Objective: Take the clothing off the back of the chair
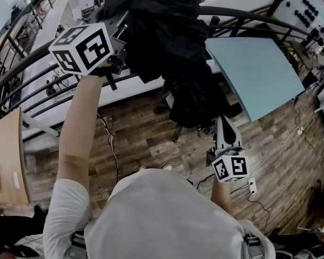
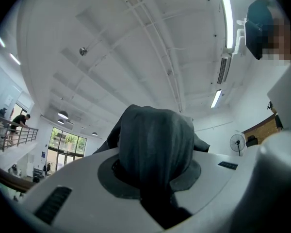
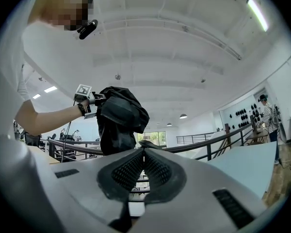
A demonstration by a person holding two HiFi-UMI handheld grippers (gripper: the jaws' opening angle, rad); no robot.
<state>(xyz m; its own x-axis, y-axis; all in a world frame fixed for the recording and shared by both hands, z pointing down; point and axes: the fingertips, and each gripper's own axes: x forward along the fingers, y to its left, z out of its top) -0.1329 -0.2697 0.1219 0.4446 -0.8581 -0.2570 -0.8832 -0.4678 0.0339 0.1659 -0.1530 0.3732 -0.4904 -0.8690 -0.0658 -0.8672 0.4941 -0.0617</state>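
A black piece of clothing (image 1: 162,31) hangs bunched from my left gripper (image 1: 121,39), raised high at the upper left. In the left gripper view a fold of the dark cloth (image 2: 155,144) sits pinched between the jaws of that gripper (image 2: 155,176). Below it stands the black chair (image 1: 197,104); whether the cloth's lower end still touches it I cannot tell. My right gripper (image 1: 222,124) is low beside the chair, its pads (image 3: 157,171) closed together on nothing. In the right gripper view the clothing (image 3: 119,118) hangs ahead, its bottom hidden behind the jaws.
A light blue tabletop (image 1: 254,74) stands right of the chair. A dark curved railing (image 1: 38,72) runs behind. A wooden desk (image 1: 5,155) is at the left. Cables and a power strip (image 1: 252,186) lie on the wood floor. A person (image 3: 266,113) stands far right.
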